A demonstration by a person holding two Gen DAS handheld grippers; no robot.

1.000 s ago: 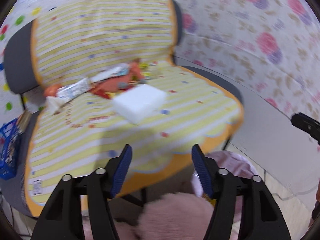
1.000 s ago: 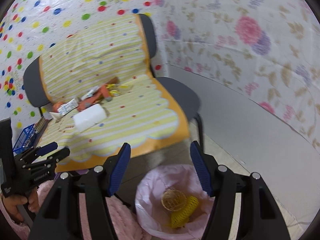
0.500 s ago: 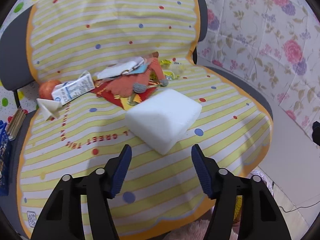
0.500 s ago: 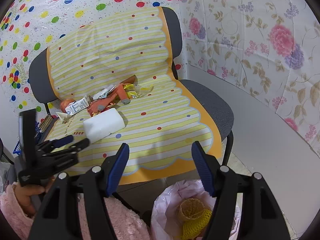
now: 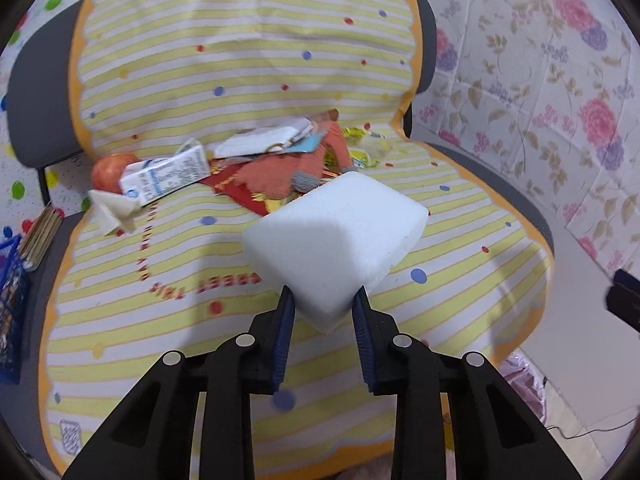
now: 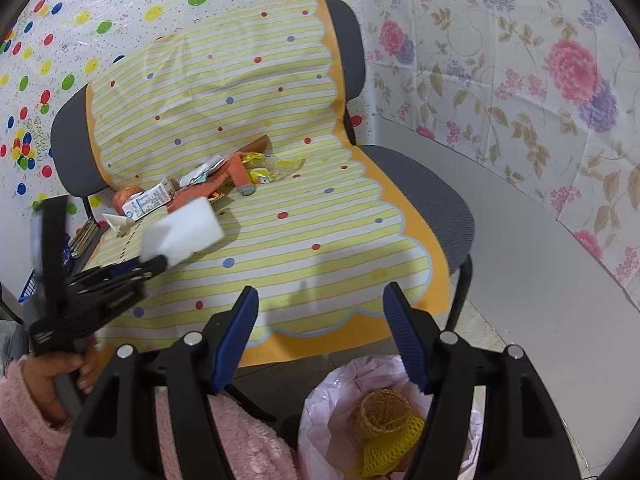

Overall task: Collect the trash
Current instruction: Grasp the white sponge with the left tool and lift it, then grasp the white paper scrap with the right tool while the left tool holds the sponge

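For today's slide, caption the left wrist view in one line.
Left gripper closing on a white foam block on the chair, other trash behind.

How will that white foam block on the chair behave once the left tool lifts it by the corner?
The white foam block looks matte and porous, so it is probably very light and squashy. The left tool is closing on one corner only, so the block may dent there and pivot or sag. Its flat faces make rolling unlikely, and the textured surface should resist slipping.

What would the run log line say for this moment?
left gripper: closing on white foam block | right gripper: open, empty | pink trash bag: below chair
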